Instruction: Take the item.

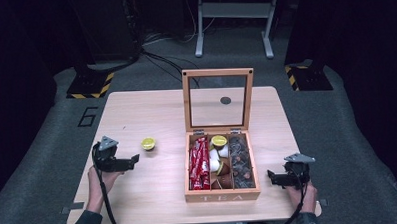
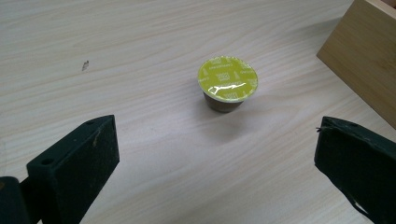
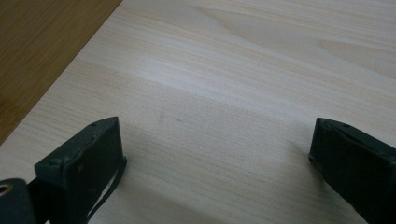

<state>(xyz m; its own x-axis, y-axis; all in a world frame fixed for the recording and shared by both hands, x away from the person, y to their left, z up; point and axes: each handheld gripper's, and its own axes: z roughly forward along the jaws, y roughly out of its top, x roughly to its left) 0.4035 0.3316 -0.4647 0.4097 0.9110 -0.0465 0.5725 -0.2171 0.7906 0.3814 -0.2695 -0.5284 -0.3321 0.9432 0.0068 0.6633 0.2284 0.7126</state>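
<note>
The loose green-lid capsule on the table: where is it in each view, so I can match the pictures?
High view: capsule stands on the table, left of the tea box, just ahead of the left gripper.
Left gripper view: capsule upper centre, beyond the open jaws.
Right gripper view: not in it.
Shared landmark: the tea box wall.

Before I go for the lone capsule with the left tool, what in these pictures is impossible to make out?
- Print on the yellow-green foil lid of the brown coffee capsule: blurred and glare-streaked in the left gripper view.
- Dark round items in the right compartment of the open wooden tea box: too small and dim in the high view.
- Box interior: cut off by the edge in both gripper views.
</note>
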